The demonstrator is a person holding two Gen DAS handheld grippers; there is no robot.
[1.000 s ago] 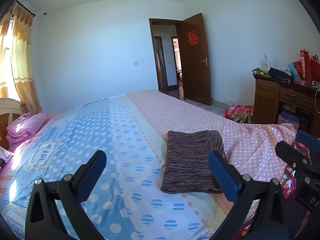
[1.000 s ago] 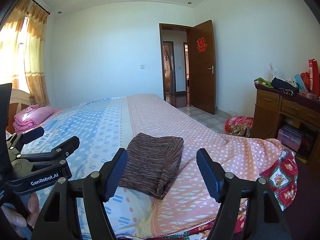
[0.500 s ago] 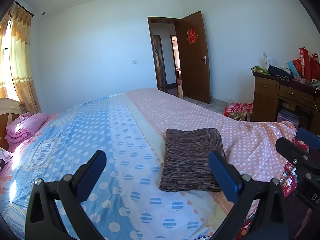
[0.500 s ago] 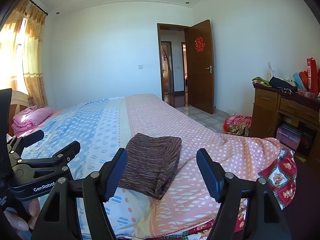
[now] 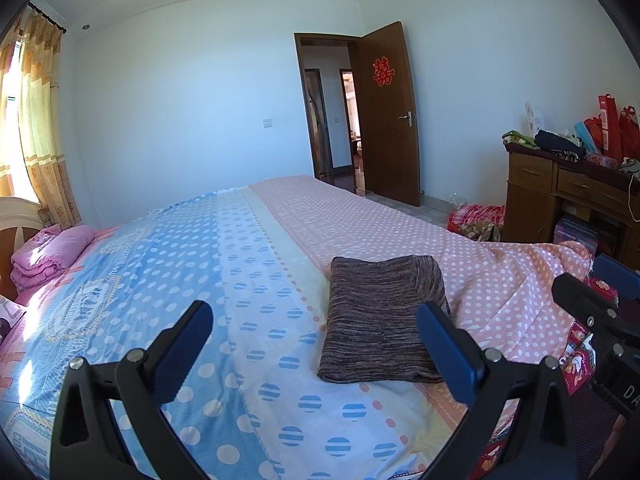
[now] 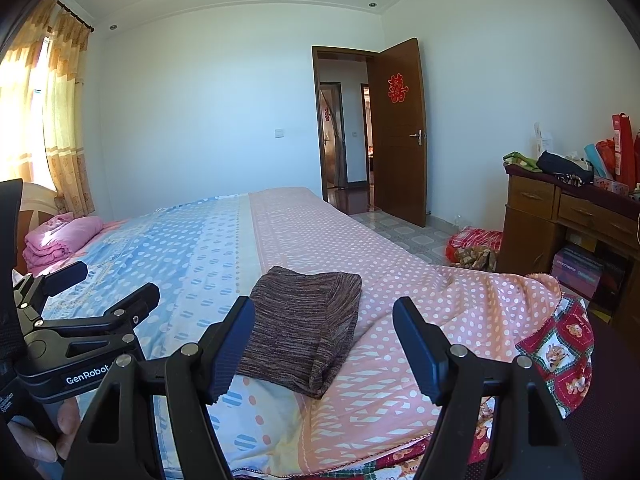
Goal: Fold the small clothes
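Observation:
A brown striped knit garment (image 5: 380,320) lies folded into a neat rectangle on the bed (image 5: 240,280), near its front edge; it also shows in the right wrist view (image 6: 304,332). My left gripper (image 5: 312,340) is open and empty, held back from the bed with the garment behind its right finger. My right gripper (image 6: 324,344) is open and empty, also short of the garment. The left gripper's body (image 6: 80,336) shows at the left of the right wrist view.
The bed has a blue and pink polka-dot cover. Folded pink bedding (image 5: 44,252) lies at the far left. A wooden desk (image 5: 568,200) piled with bags stands at the right. An open brown door (image 5: 388,120) is behind. A red patterned quilt (image 6: 560,352) hangs off the bed corner.
Both grippers have drifted slightly back and up from the bed. The folded garment has not moved, and both grippers stay open.

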